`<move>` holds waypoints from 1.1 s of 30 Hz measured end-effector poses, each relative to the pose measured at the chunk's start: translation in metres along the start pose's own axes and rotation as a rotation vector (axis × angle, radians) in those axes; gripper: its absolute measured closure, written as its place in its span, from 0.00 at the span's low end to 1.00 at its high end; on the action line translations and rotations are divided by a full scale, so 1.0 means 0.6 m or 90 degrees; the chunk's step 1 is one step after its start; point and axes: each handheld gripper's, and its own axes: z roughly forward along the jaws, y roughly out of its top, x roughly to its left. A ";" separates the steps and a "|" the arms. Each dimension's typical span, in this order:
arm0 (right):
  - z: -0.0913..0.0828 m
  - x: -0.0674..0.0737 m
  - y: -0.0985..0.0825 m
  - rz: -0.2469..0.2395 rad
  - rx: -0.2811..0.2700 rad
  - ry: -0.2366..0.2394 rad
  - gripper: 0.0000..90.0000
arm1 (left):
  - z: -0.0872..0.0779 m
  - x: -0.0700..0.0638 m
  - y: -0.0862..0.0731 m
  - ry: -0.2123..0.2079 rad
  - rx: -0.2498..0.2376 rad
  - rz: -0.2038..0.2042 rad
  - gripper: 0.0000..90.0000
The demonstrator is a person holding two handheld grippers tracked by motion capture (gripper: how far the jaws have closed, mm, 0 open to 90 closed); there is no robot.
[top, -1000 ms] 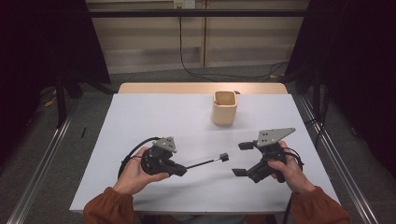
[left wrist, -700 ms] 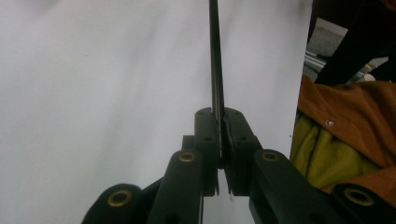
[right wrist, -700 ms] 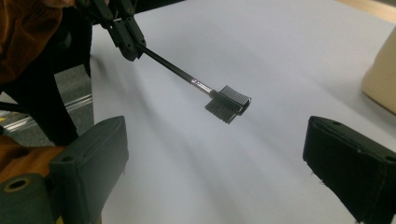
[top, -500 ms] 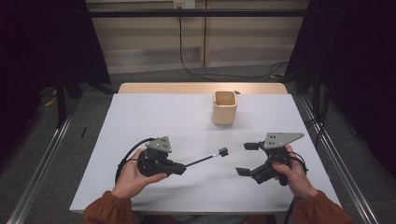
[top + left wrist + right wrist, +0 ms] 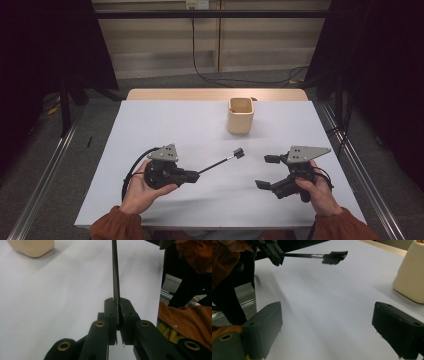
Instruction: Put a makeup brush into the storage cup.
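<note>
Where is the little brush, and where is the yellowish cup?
brush (image 5: 335,257), right gripper view, on its dark bristle head.
cup (image 5: 240,118), high view, on its front wall.
left gripper (image 5: 117,305), left gripper view, at the jaw tips clamping the brush handle.

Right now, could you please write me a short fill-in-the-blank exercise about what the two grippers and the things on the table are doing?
1. The left gripper is shut on the thin handle of a small black ____.
2. The right gripper has its jaws ____, with nothing between them.
3. The beige cup stands on the ____ table.
4. The brush head is held ____ the table, not resting on it.

Missing words: brush; open; white; above
</note>
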 end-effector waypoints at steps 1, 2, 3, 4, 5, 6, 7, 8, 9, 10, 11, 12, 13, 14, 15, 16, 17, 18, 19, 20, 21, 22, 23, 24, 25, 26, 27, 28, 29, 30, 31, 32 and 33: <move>0.002 0.000 -0.002 0.002 0.000 0.000 0.10 | 0.000 0.000 0.000 0.000 -0.004 0.000 0.95; 0.004 -0.001 -0.003 0.002 -0.003 0.004 0.10 | 0.001 -0.001 -0.001 -0.002 -0.010 -0.002 0.95; 0.006 -0.001 -0.005 -0.002 -0.003 0.010 0.10 | 0.001 -0.002 -0.001 0.000 -0.014 -0.002 0.95; 0.007 -0.001 -0.005 -0.005 -0.002 0.012 0.10 | 0.001 -0.003 0.000 -0.001 -0.018 -0.001 0.95; 0.008 -0.001 -0.005 -0.007 -0.002 0.015 0.10 | 0.002 -0.005 0.000 0.002 -0.029 0.000 0.95; 0.009 -0.001 -0.004 -0.008 -0.004 0.019 0.10 | 0.003 -0.005 0.000 0.003 -0.035 0.002 0.95; 0.010 0.000 -0.004 -0.009 -0.006 0.020 0.10 | 0.003 -0.006 0.000 0.002 -0.043 0.004 0.95; 0.010 0.000 -0.004 -0.011 -0.012 0.021 0.09 | 0.004 -0.007 -0.001 0.004 -0.050 0.004 0.95; 0.010 0.001 -0.003 -0.013 -0.015 0.024 0.07 | 0.005 -0.007 -0.001 0.006 -0.058 0.005 0.95; 0.010 0.001 -0.003 -0.012 -0.017 0.028 0.07 | 0.005 -0.007 -0.001 0.005 -0.064 0.006 0.95; 0.010 0.001 -0.002 -0.013 -0.023 0.036 0.06 | 0.005 -0.008 -0.002 0.007 -0.071 0.006 0.95; 0.009 0.001 -0.002 -0.014 -0.030 0.046 0.06 | 0.005 -0.008 -0.002 0.007 -0.076 0.006 0.95; 0.008 0.001 -0.002 -0.015 -0.035 0.052 0.05 | 0.005 -0.008 -0.003 0.008 -0.080 0.006 0.95; 0.008 0.001 -0.001 -0.014 -0.039 0.055 0.05 | 0.006 -0.009 -0.003 0.012 -0.084 0.009 0.95; 0.007 0.001 -0.001 -0.014 -0.044 0.059 0.05 | 0.006 -0.010 -0.004 0.010 -0.089 0.010 0.95; 0.007 0.001 -0.001 -0.013 -0.046 0.061 0.05 | 0.007 -0.010 -0.004 0.009 -0.093 0.013 0.95; 0.007 0.001 -0.001 -0.012 -0.048 0.063 0.05 | 0.008 -0.011 -0.005 0.009 -0.102 0.013 0.95; 0.007 0.002 0.000 -0.013 -0.050 0.065 0.04 | 0.008 -0.012 -0.005 0.007 -0.105 0.014 0.95; 0.008 0.002 0.000 -0.013 -0.052 0.066 0.04 | 0.009 -0.014 -0.006 0.008 -0.112 0.018 0.95; 0.008 0.003 0.000 -0.011 -0.053 0.065 0.03 | 0.009 -0.014 -0.006 0.011 -0.118 0.028 0.95; 0.008 0.003 0.000 -0.008 -0.059 0.065 0.02 | 0.010 -0.016 -0.007 0.012 -0.123 0.028 0.95; 0.008 0.004 0.000 -0.005 -0.066 0.069 0.02 | 0.011 -0.017 -0.007 0.017 -0.127 0.027 0.95; 0.008 0.005 0.001 -0.003 -0.071 0.071 0.02 | 0.011 -0.018 -0.008 0.018 -0.132 0.030 0.95; 0.007 0.005 0.002 -0.002 -0.076 0.074 0.02 | 0.012 -0.018 -0.008 0.018 -0.140 0.032 0.95; 0.007 0.005 0.003 -0.003 -0.081 0.075 0.02 | 0.012 -0.019 -0.008 0.018 -0.148 0.034 0.95; 0.007 0.005 0.003 -0.004 -0.085 0.077 0.01 | 0.013 -0.020 -0.008 0.016 -0.156 0.039 0.95; 0.006 0.005 0.003 -0.004 -0.089 0.079 0.01 | 0.013 -0.020 -0.008 0.014 -0.163 0.041 0.95; 0.006 0.005 0.004 -0.005 -0.089 0.078 0.01 | 0.014 -0.020 -0.008 0.012 -0.172 0.044 0.95; 0.006 0.005 0.004 -0.006 -0.088 0.076 0.01 | 0.015 -0.022 -0.008 0.008 -0.177 0.051 0.95; 0.006 0.005 0.004 -0.009 -0.087 0.071 0.01 | 0.017 -0.023 -0.008 0.007 -0.182 0.055 0.95; 0.007 0.005 0.004 -0.010 -0.087 0.068 0.02 | 0.018 -0.025 -0.007 0.005 -0.183 0.060 0.95; 0.007 0.005 0.004 -0.011 -0.086 0.065 0.02 | 0.021 -0.027 -0.006 0.004 -0.189 0.063 0.95; 0.007 0.005 0.004 -0.012 -0.087 0.062 0.02 | 0.022 -0.028 -0.006 0.006 -0.191 0.064 0.95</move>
